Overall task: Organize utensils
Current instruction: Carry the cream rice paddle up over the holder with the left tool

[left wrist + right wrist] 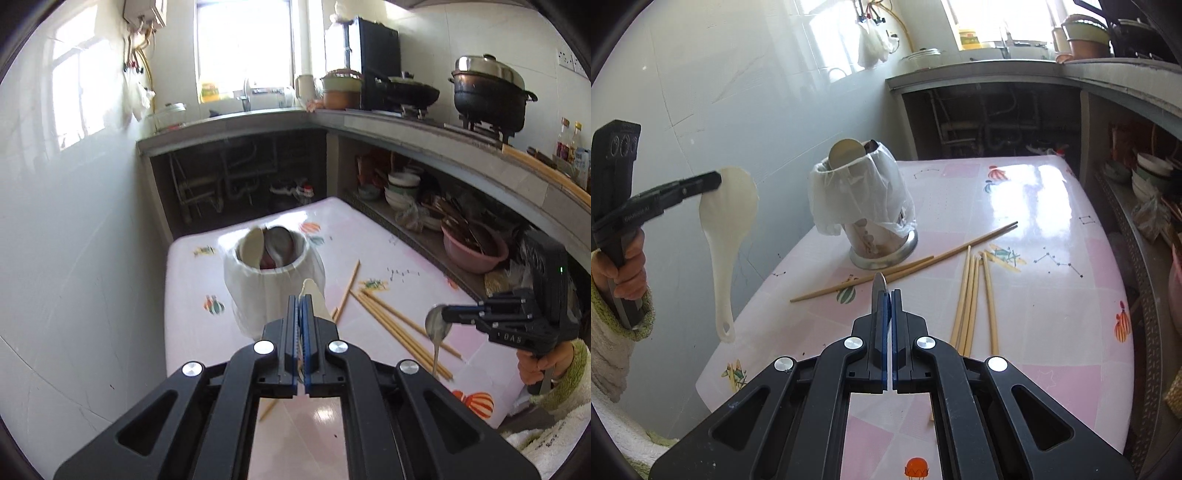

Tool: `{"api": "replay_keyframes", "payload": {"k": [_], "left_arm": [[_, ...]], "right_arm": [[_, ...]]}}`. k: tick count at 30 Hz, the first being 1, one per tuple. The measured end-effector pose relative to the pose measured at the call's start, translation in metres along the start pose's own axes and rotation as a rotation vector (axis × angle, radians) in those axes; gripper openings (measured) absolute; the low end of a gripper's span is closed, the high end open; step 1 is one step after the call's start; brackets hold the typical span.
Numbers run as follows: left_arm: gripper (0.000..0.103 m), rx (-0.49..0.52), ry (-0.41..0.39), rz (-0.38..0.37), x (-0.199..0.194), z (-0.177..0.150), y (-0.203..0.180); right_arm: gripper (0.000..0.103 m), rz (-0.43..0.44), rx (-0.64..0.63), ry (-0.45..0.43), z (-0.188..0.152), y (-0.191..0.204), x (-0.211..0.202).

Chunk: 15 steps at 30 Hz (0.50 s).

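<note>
While pinched bowl-up in left gripper (716,181), white rice paddle (726,236) hangs handle-down; right gripper (448,315) likewise pinching metal spoon (437,326); bag-covered utensil holder (862,206) holding spoons.

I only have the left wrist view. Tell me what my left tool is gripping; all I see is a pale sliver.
Observer: The left tool is shut on a white rice paddle, pinched at the scoop, with the handle hanging down.
Operator: Now report the bottom of the utensil holder. My tool blocks it.
Observer: The utensil holder stands upright on a flared metal base. The plastic bag covers only its upper part.
Operator: Tell me what lies near that base.
Observer: Two chopsticks lie diagonally on the table just in front of it. I cannot tell whether they touch the base.
</note>
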State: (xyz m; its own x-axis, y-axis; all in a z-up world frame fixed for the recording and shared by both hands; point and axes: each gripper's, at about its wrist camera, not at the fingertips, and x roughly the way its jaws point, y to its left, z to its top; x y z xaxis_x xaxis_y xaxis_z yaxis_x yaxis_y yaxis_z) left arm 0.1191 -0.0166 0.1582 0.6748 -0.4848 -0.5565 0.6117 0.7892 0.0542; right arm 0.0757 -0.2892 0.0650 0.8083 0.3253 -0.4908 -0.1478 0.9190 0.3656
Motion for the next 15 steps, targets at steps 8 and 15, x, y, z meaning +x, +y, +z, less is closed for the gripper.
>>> {"api": "replay_keyframes", "payload": {"k": [8, 15], "left_arm": [[0.001, -0.081, -0.203, 0.155, -0.004, 0.080, 0.032], [0.001, -0.068, -0.317, 0.282, 0.029, 0.115, 0.035]], "right_arm": [[0.000, 0.008, 0.023, -0.057, 0.019, -0.004, -0.009], [0.000, 0.019, 0.054, -0.059, 0.029, -0.019, -0.005]]}}
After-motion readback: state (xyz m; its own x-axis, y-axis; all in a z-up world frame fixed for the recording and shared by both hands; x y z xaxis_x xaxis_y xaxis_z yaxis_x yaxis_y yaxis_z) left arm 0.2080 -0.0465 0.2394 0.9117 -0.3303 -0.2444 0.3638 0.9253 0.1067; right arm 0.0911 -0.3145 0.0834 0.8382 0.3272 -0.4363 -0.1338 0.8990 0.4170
